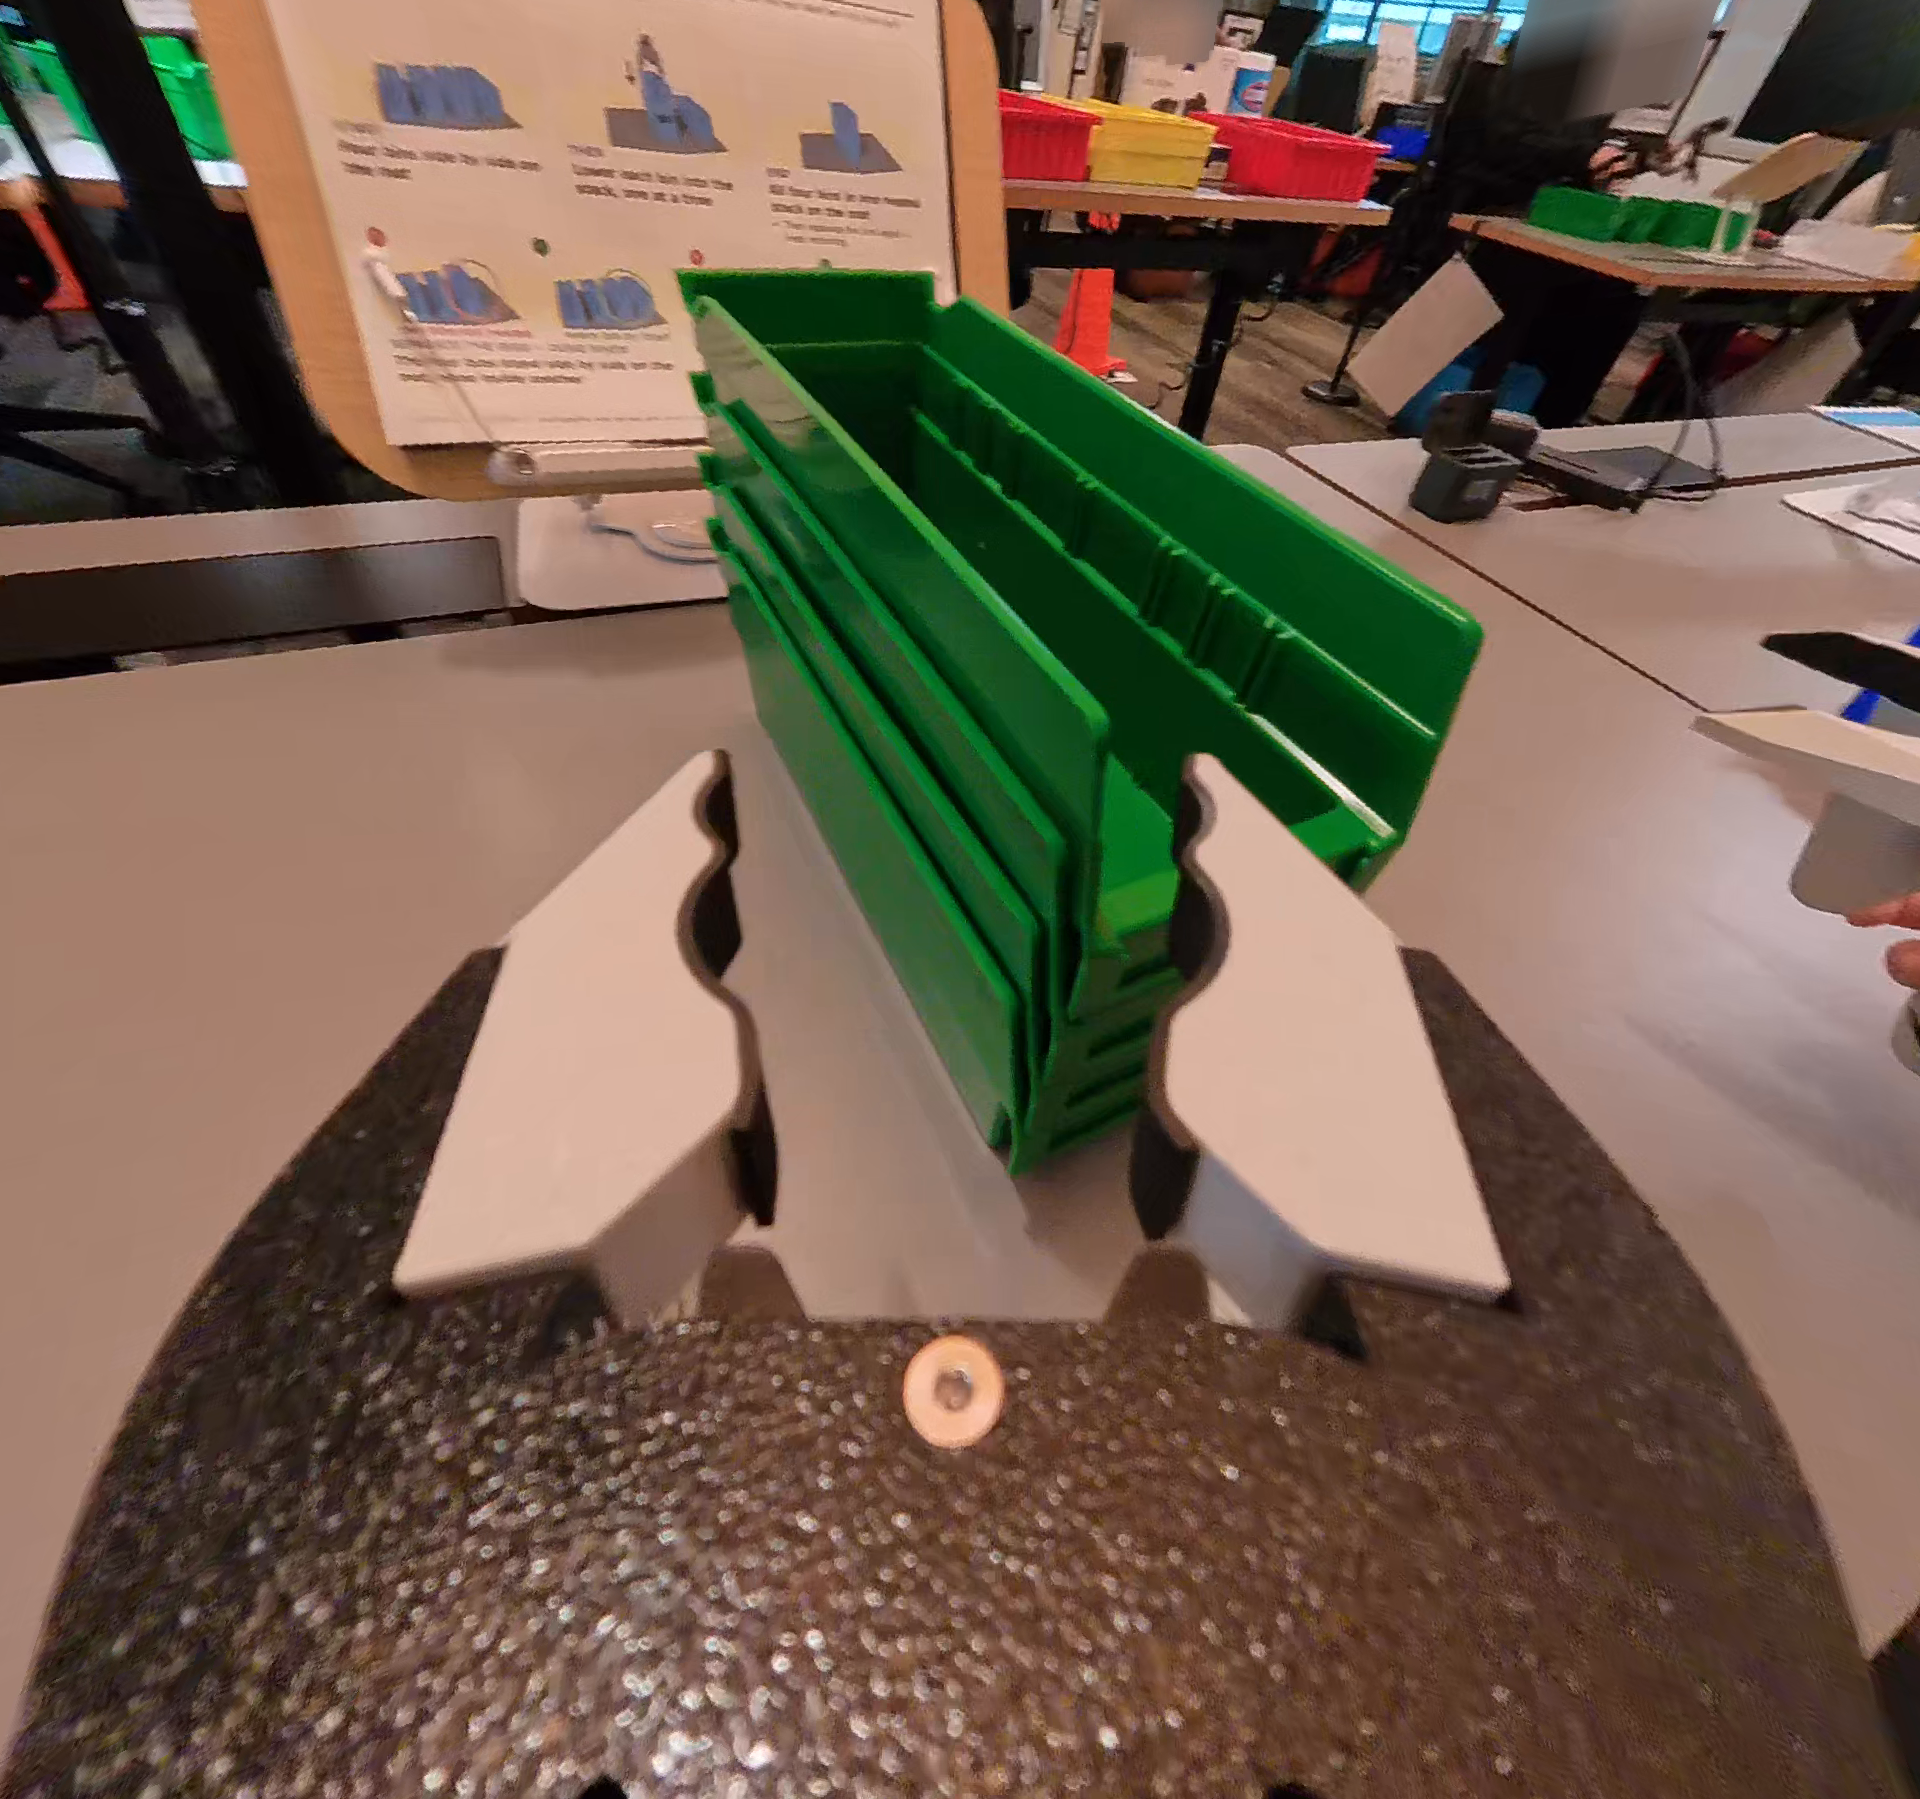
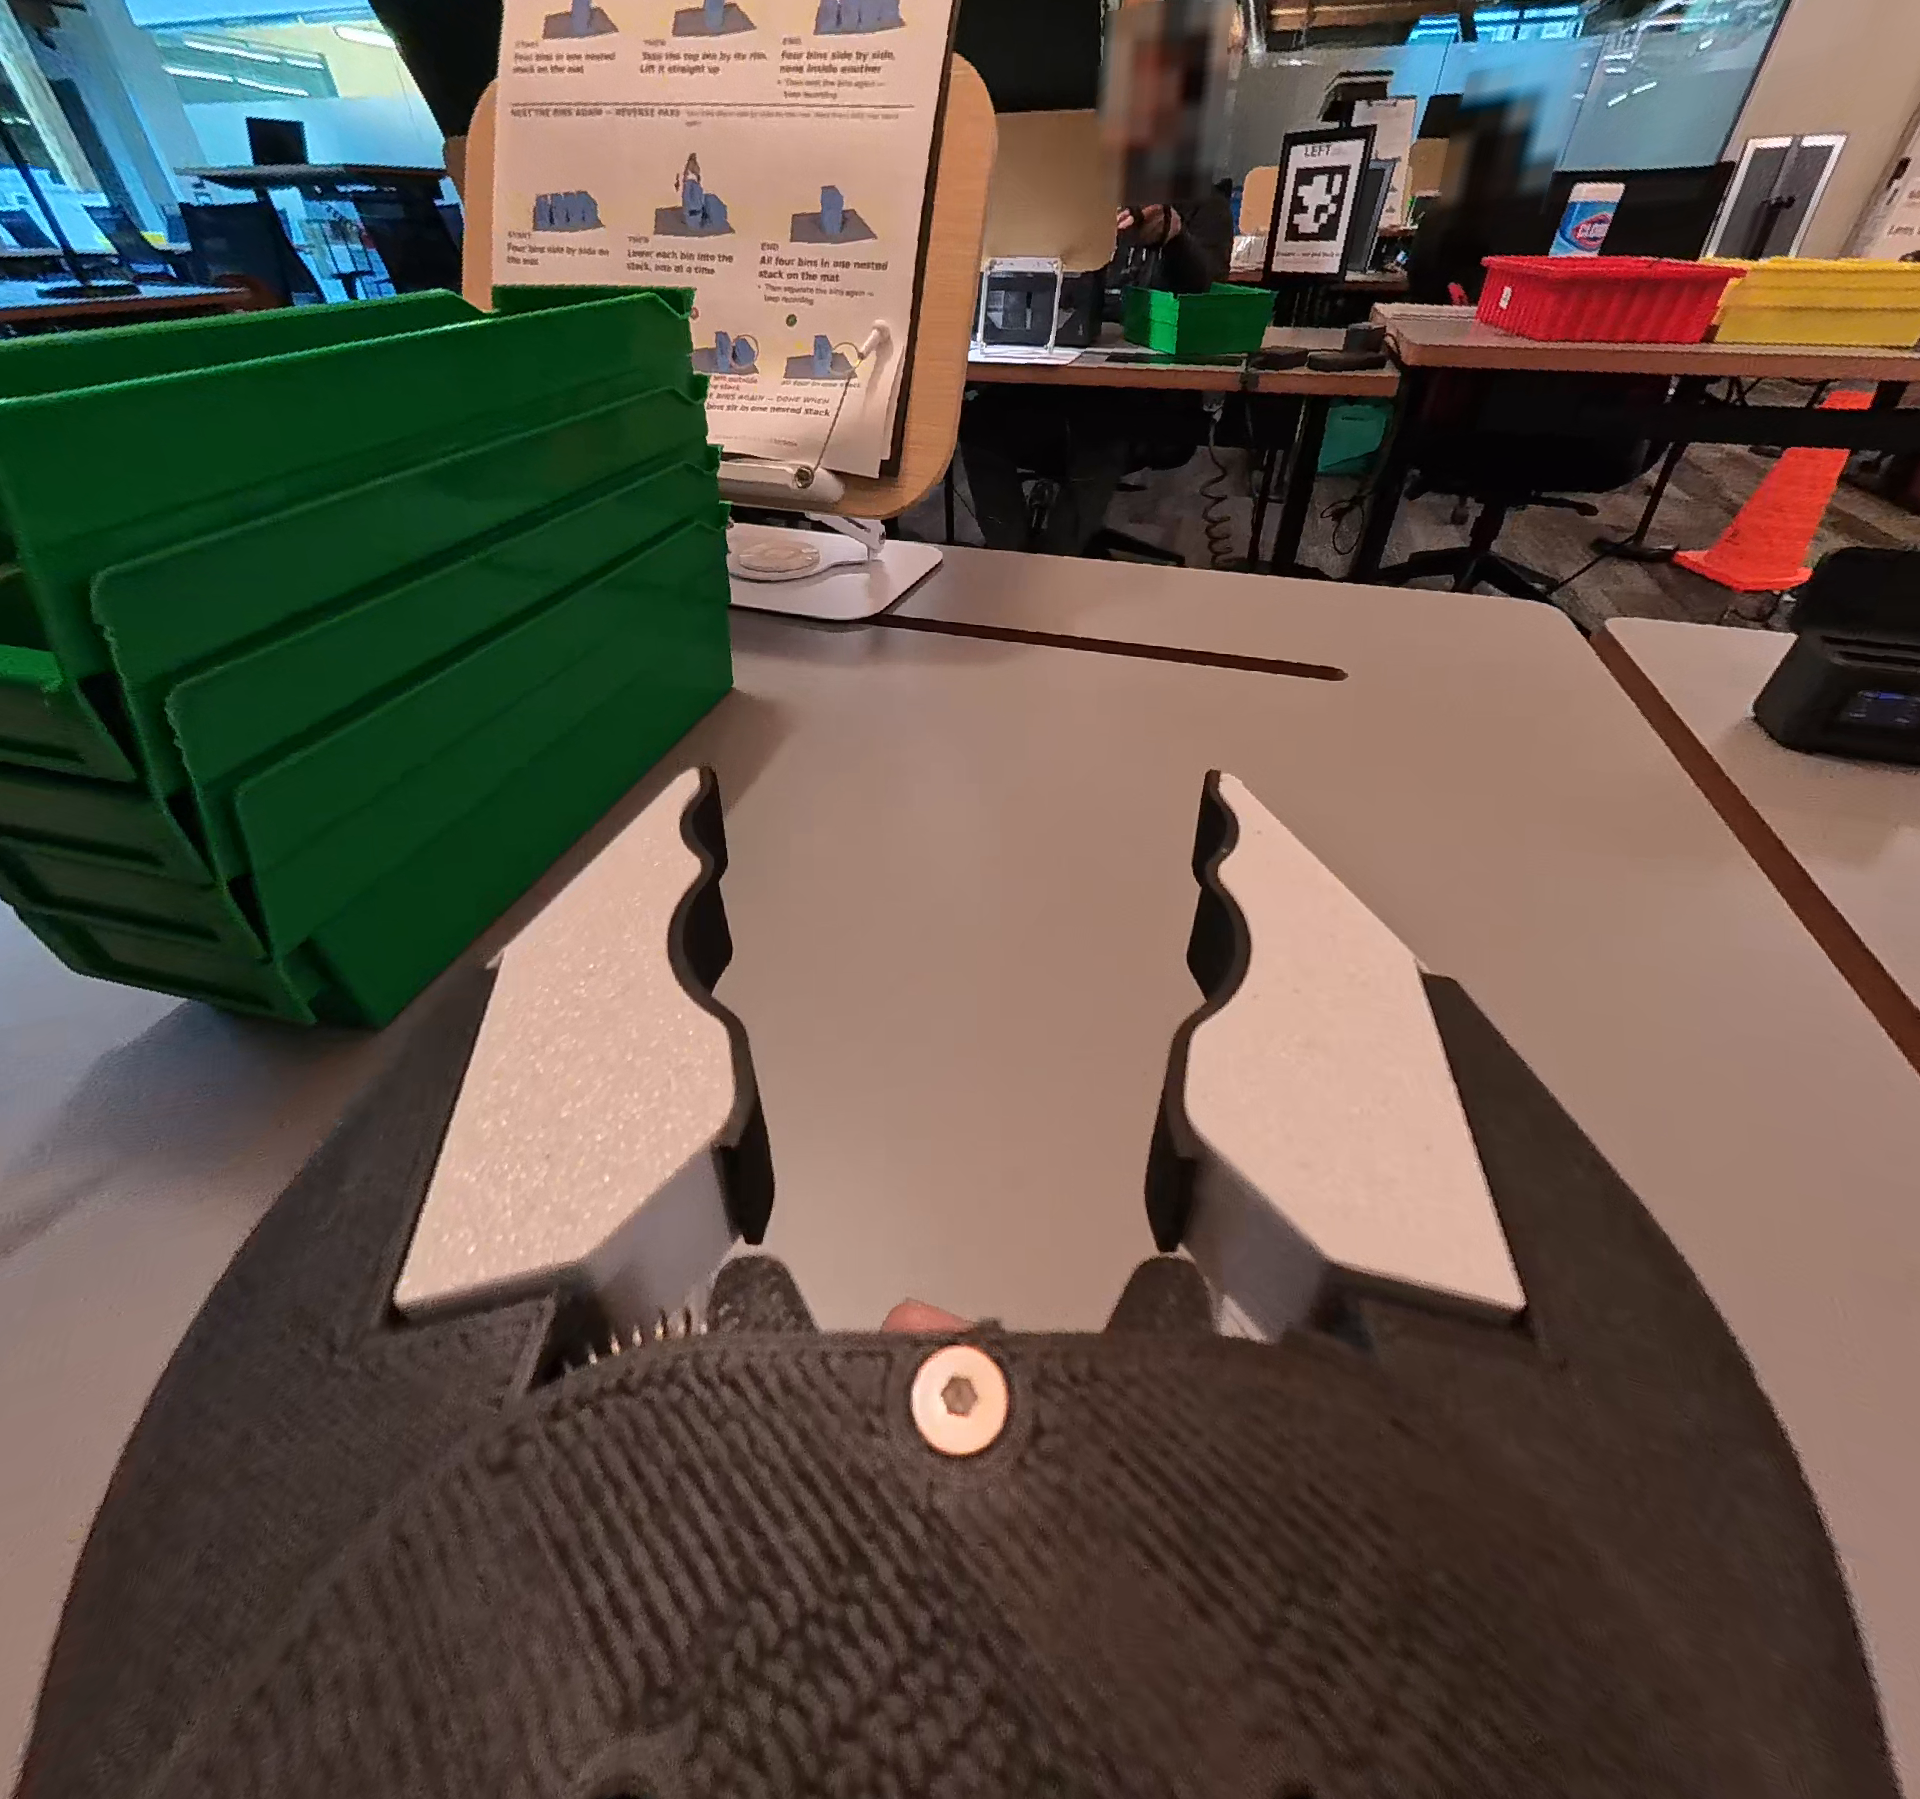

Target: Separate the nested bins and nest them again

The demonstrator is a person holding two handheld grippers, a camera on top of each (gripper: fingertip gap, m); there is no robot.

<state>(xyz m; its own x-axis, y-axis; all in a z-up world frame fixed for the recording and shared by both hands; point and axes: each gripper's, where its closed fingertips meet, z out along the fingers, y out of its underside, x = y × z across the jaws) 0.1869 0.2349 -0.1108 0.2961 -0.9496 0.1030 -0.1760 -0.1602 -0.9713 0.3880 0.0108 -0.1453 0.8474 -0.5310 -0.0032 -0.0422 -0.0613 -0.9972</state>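
Left gripper [image 1: 956, 980]: jaws spread wide, clamping nothing. The near end of the green bin stack [image 1: 997, 710] sits between the fingers, centre frame; whether the right-hand finger [image 1: 1299, 1053] touches the stack's end I can't tell.

Right gripper [image 2: 961, 970]: also spread, empty, only bare grey table [image 2: 1039, 710] between the fingers. The stack [image 2: 395, 627] is at left of frame, just beside the left-hand finger, not touching.

Risks, my read:
- Thin, staggered rims close together: closing here could catch two walls, not one, and lift several bins.
- Tight nesting could drag the lower bins up unless the other gripper holds them.
- Slick plastic, tall narrow stack: a sideways pull could tip it.

Containers: bins nested, top one empty. Red bins [image 2: 1590, 295] and yellow bin [image 2: 1829, 300] upper right, contents not visible.
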